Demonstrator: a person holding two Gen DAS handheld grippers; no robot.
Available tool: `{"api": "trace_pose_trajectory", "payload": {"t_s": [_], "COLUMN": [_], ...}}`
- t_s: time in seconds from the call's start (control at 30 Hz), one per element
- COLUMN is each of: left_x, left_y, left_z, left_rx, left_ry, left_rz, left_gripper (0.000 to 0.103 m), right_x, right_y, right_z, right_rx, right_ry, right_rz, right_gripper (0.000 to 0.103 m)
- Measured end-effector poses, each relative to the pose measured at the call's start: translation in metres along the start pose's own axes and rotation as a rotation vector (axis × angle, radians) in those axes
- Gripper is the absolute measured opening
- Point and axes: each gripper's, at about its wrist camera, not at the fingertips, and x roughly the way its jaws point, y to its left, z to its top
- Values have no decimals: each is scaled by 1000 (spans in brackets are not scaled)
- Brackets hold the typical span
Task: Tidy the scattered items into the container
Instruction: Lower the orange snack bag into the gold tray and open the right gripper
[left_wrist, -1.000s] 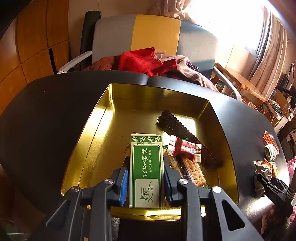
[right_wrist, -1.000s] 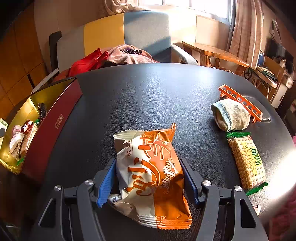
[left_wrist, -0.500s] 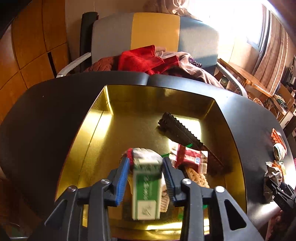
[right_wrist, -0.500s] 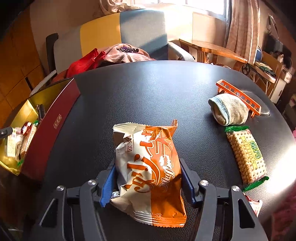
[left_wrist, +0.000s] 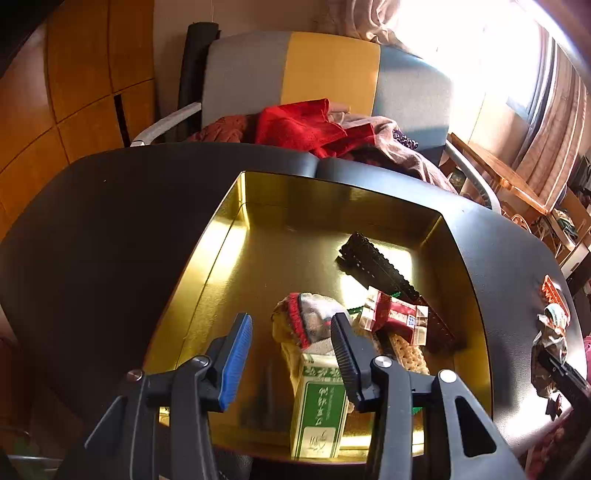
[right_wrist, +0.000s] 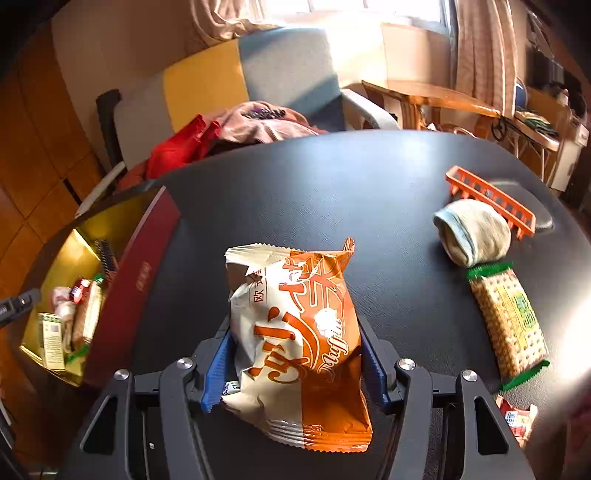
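While the left gripper hangs over the gold tin with its jaws opening and nothing between them — the green essential-oil box already lies inside — the right gripper is clamped on the orange-and-white snack bag. That puffy, slick bag could slide from the pads, or catch the tin's red wall — if carried too low.
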Motion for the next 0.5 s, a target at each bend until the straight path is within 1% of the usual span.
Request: {"api": "trace_pose_trajectory", "payload": {"t_s": [0.1, 0.17, 0.3, 0.4, 0.5], "left_x": [-8, -14, -26, -32, -35], "left_y": [5, 8, 12, 15, 19], "left_z": [-7, -12, -22, -27, -31], "left_rx": [-11, -16, -11, -11, -17], "left_ry": [-6, -12, -29, -38, -37], "left_rz": [-4, -10, -11, -11, -17], "left_gripper": [46, 46, 46, 46, 46], "right_x": [-10, -16, -23, -17, -1], "right_y": [18, 36, 82, 121, 161], "right_z": [11, 20, 33, 41, 45], "right_rx": [-29, -55, -143, -210, -269], "right_ry": [-31, -52, -76, -73, -46], "right_rz": [47, 93, 196, 259, 296], "right_gripper": [61, 61, 61, 61, 61]}}
